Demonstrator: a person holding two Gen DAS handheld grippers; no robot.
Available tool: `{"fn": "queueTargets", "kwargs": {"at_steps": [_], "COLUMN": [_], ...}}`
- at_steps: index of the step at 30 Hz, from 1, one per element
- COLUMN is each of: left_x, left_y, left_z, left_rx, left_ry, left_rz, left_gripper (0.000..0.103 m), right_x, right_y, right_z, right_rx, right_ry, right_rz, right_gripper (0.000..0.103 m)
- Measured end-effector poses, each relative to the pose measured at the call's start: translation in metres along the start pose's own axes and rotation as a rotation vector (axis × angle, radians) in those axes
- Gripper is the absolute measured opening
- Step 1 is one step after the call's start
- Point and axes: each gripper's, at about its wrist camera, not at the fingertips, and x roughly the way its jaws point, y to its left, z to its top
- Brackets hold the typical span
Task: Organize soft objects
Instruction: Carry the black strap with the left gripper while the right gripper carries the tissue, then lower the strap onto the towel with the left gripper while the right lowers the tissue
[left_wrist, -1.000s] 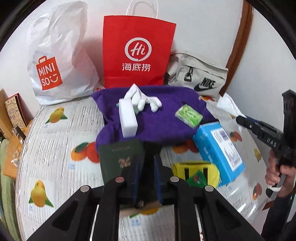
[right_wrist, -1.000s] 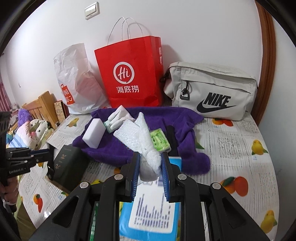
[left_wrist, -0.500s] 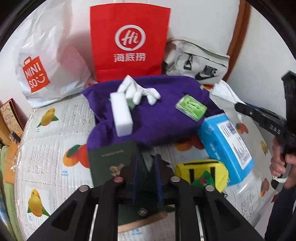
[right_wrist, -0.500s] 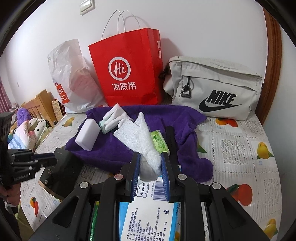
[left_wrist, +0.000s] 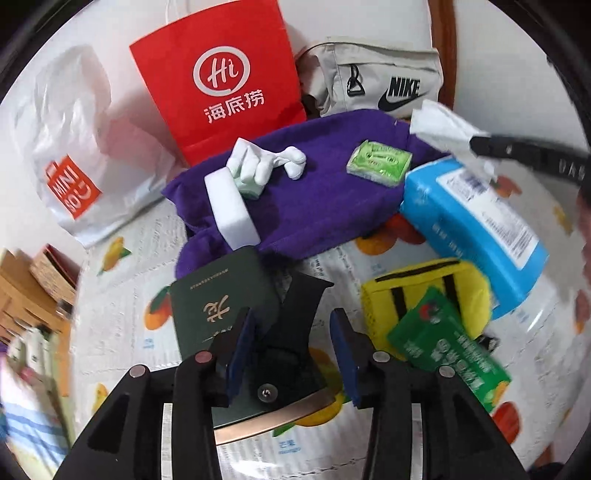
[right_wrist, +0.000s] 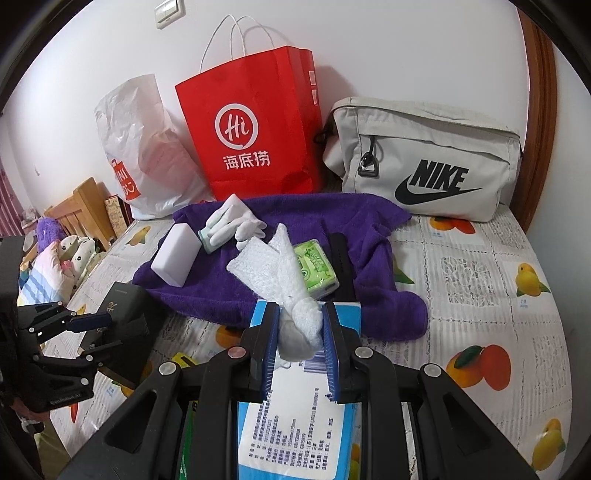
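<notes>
Change: our left gripper (left_wrist: 291, 354) has spread its pads, which were near together a second ago.
Left gripper: jaws apart, astride a dark box (left_wrist: 221, 306) at lower centre.
Right gripper (right_wrist: 300, 345): we hold it clamped on the white cloth (right_wrist: 280, 273).
White cloth: centre frame, raised over the purple towel (right_wrist: 373, 229) and blue pack (right_wrist: 299, 435).

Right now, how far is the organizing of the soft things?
Nothing looks sorted yet. In hand: the right gripper clamps the white wrap; the left gripper is open at the dark green box. Left: sponge, gloves, green pack on the purple towel.
</notes>
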Motion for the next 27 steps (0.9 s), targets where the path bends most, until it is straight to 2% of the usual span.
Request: {"fn": "queueTargets", "kwargs": {"at_steps": [3, 6, 7, 10, 14, 18, 22, 27], "left_x": [0.003, 0.002, 0.001, -0.005, -0.006, -0.009, -0.006, -0.006], "left_y": [-0.004, -0.002, -0.001, 0.002, 0.011, 0.022, 0.032, 0.039], "left_z": [-0.004, -0.006, -0.006, -0.005, -0.004, -0.002, -0.001, 0.001], "left_rx": [0.039, 0.040, 0.036, 0.004, -0.044, -0.106, -0.156, -0.181], "left_ry": [-0.009, -0.015, -0.020, -0.033, -0.041, -0.054, -0.053, -0.053], "left_rz": [0.087, 0.101, 0.097, 0.044, -0.016, -0.089, -0.140, -0.160], "left_gripper": [0.040, 0.039, 0.035, 0.021, 0.019, 0.013, 0.012, 0.011], "right_x": [-0.001, -0.002, -0.002, -0.003, -0.004, -0.007, -0.007, -0.006], "right_y": [0.000, 0.000, 0.000, -0.001, -0.001, 0.000, 0.000, 0.001], "right_z": [-0.002, -0.003, -0.003, -0.004, -0.004, -0.003, -0.002, 0.001], "right_rx": [0.004, 0.004, 0.004, 0.004, 0.002, -0.002, -0.003, -0.008], "right_ry": [-0.001, 0.001, 0.003, 0.005, 0.004, 0.001, 0.002, 0.005], "right_rz": [0.003, -0.001, -0.002, -0.008, -0.009, -0.010, -0.009, -0.008], "right_gripper": [0.023, 0.023, 0.023, 0.023, 0.023, 0.023, 0.023, 0.023]}}
